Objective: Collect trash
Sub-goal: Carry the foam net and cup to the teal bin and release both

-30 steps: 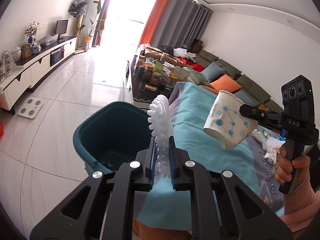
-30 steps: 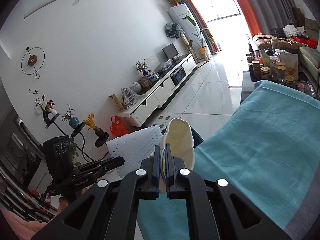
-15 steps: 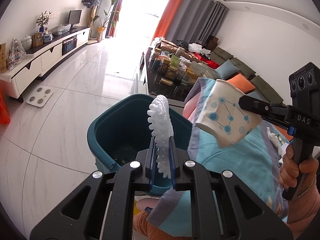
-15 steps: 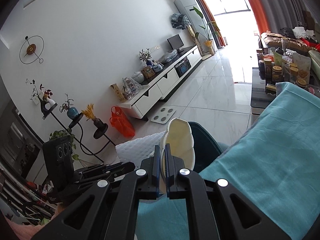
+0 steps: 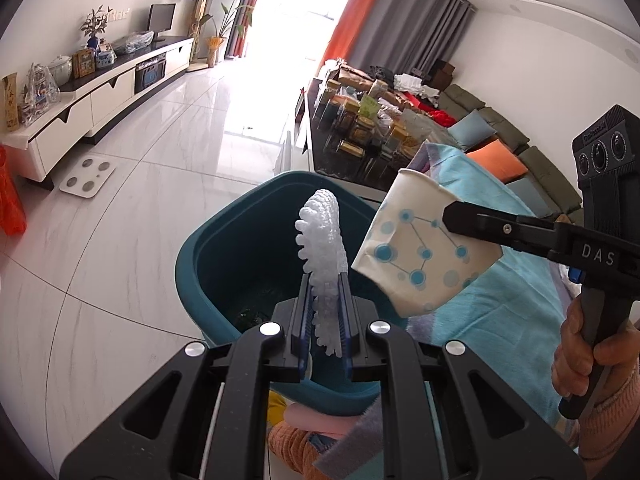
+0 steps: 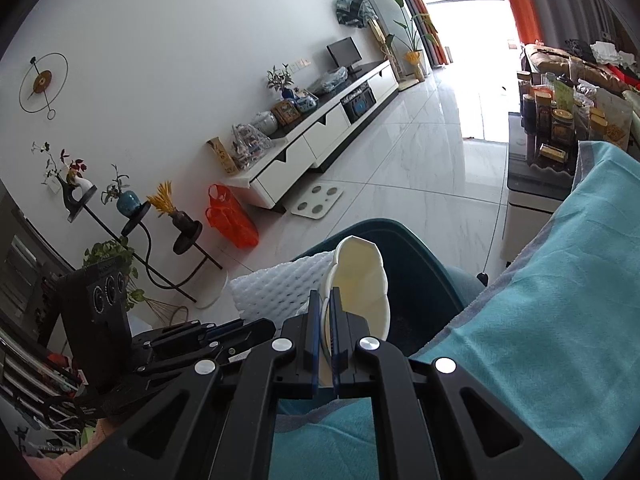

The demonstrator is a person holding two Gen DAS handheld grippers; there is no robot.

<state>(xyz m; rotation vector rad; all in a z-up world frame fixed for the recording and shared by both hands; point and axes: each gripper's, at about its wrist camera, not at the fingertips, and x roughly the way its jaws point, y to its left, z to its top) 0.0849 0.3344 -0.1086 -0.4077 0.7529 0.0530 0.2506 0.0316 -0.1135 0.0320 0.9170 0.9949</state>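
Foam net: a white foam mesh sleeve [image 5: 322, 240], flattened, its long axis running up and away from the camera between the jaws, its free end curving over the mouth of the bin.
Left gripper: the left gripper [image 5: 325, 320] has its jaws nearly together, pinching the lower end of the foam net; in the right wrist view the net [image 6: 276, 288] spreads out broad and flat beyond the black fingers.
Paper cup: a crushed white paper cup [image 5: 420, 252] printed with blue dots and lines; its long axis lies tilted, the open rim up and to the left, the base down and to the right. It hangs in the air above the bin's right rim.
Right gripper: the right gripper [image 6: 325, 332] is closed tight on the cup's squashed wall; from its own camera the cup's cream inside [image 6: 360, 276] faces the lens. A hand [image 5: 588, 348] in a pink sleeve grips the handle.
Bin: a teal plastic bin [image 5: 212, 248] stands on the floor directly under both items, with some dark scraps at its bottom.
Surface: a turquoise cloth [image 6: 560, 300] covers the surface just beside the bin.
Room: glossy white tile floor [image 5: 132, 184], a long white and black TV cabinet [image 6: 320, 132] along the wall, a low dark table crowded with jars [image 5: 360, 128], a sofa with cushions [image 5: 500, 140], orange and grey curtains.
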